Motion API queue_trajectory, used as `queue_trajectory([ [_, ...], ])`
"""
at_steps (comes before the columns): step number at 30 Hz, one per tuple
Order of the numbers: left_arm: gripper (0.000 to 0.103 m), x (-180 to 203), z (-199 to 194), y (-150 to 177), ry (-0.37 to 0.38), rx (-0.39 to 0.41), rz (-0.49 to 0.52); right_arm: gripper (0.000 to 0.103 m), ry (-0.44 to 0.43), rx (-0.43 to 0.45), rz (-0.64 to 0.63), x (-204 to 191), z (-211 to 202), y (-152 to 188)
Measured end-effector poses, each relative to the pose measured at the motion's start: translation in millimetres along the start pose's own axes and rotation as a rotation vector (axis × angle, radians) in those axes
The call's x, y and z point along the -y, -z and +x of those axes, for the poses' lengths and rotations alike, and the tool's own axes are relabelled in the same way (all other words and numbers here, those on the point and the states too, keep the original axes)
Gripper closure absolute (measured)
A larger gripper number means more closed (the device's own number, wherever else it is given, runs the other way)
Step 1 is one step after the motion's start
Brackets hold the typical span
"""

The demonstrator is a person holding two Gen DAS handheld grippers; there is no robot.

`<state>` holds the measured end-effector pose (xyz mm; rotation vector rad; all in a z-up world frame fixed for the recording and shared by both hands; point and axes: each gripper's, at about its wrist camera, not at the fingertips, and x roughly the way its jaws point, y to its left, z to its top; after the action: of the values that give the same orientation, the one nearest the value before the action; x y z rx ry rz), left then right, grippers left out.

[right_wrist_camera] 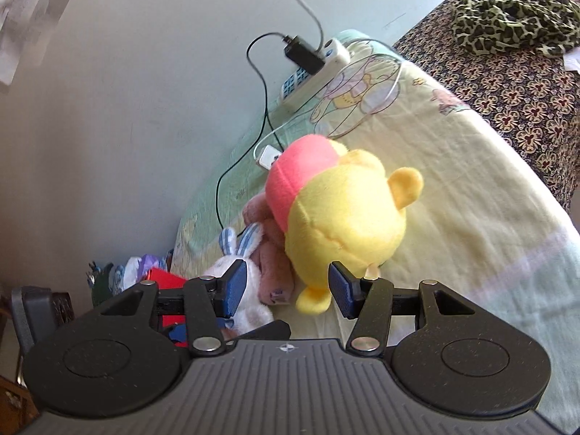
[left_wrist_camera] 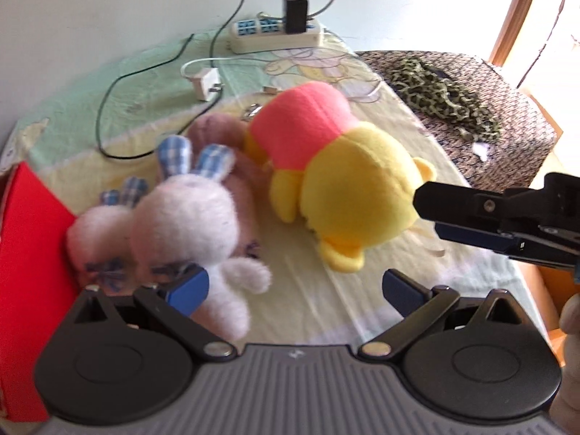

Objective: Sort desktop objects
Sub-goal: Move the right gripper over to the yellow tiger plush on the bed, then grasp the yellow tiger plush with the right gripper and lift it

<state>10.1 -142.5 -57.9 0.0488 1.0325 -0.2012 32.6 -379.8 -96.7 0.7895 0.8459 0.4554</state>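
White power strip [left_wrist_camera: 277,34] at far edge of table, against wall [left_wrist_camera: 108,11]; black adapter [left_wrist_camera: 295,12] plugged into it. White charger [left_wrist_camera: 206,83] with white cable lies on pale yellow-green cartoon-print cloth [left_wrist_camera: 398,134], nearer than strip. Black cable [left_wrist_camera: 108,108] loops across cloth. Dark patterned cover [left_wrist_camera: 507,116] right of cloth, leopard-print fabric [left_wrist_camera: 446,94] bunched on it. Red box [left_wrist_camera: 29,235] at left.

Each gripper [left_wrist_camera: 295,288] [right_wrist_camera: 286,288] has a ribbed grey body, black arms (silver rivets) and blue pads [left_wrist_camera: 190,288].
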Motion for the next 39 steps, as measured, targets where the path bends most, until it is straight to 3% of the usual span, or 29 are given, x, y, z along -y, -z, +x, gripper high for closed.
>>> queue_trajectory([
  [5,0.001,13.1,16.0,-12.0,0.034,-0.004,0.032,0.047,0.001,0.076,0.113,21.9,-5.7,-15.6],
  [12,0.001,23.2,38.8,-22.0,0.073,-0.017,0.045,0.044,0.071,0.11,0.046,29.8,7.9,-41.8],
  [22,0.001,26.1,66.2,-30.8,0.138,-0.039,0.04,0.042,0.118,0.054,0.011,53.7,53.7,-60.0],
  [29,0.002,29.8,77.5,-32.1,0.156,-0.035,0.069,0.042,0.073,-0.009,0.063,66.6,76.0,-58.4],
  [33,0.003,31.7,83.7,-31.6,0.152,-0.043,0.086,0.052,-0.011,-0.042,0.093,67.1,77.2,-52.8],
  [39,0.003,34.1,84.7,-30.0,0.153,-0.046,0.084,0.056,-0.067,-0.051,0.042,52.4,59.4,-41.5],
])
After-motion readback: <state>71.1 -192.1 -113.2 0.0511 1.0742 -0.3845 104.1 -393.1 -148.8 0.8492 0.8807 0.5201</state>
